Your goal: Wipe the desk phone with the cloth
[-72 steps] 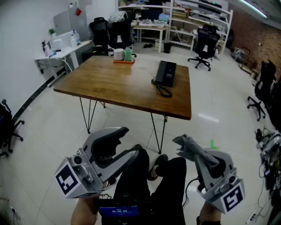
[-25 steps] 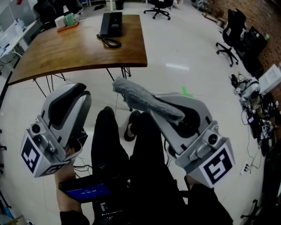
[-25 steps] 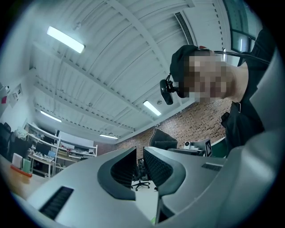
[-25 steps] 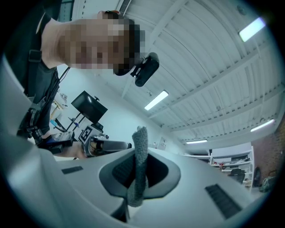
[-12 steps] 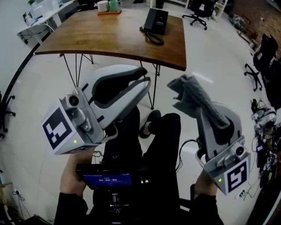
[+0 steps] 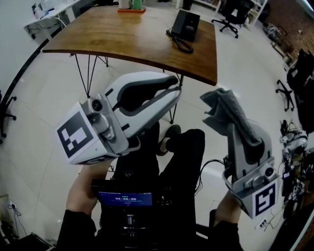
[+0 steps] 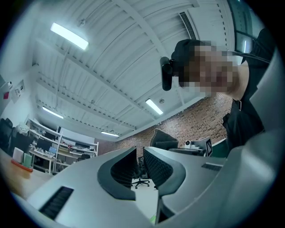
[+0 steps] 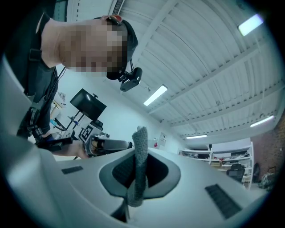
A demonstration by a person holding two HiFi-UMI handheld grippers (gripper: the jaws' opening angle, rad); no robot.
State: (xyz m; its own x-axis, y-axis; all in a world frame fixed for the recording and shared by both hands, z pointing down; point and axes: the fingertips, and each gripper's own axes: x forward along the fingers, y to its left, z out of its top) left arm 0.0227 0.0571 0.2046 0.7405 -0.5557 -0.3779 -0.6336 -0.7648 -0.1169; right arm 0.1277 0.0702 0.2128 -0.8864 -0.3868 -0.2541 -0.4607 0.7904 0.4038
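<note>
- The right gripper (image 6: 234, 128) had its jaws clamped on the grey cloth (image 6: 222, 105). The cloth's bunched free end stuck out past the jaw tips.
- In the right gripper view the cloth (image 8: 139, 165) stood as a narrow upright strip pinched between the two dark pads, and its top rose above the jaws.
- The left gripper (image 6: 174, 91) was empty, with its jaws drawn together. In the left gripper view only a thin slit showed between the ribbed pads (image 7: 156, 165), with nothing in it.
- Both grippers were held in the air over the person's lap, well apart from the worktop (image 6: 122, 39). The left gripper was angled toward the table's near edge, and the right gripper was out over the pale floor (image 6: 44, 103).
- The black desk phone (image 6: 185, 23) lay on the far right part of the wooden worktop, near its right edge. Its coiled cord (image 6: 179, 44) looped on the wood just in front of it.
- An orange tray (image 6: 131, 10) with cups sat at the worktop's far edge, well to the left of the phone.
- Dark trousers (image 6: 184, 157) showed between the grippers, above a small device with a lit blue screen (image 6: 125, 198).
- A black office chair (image 6: 234, 13) stood beyond the table's right corner.
</note>
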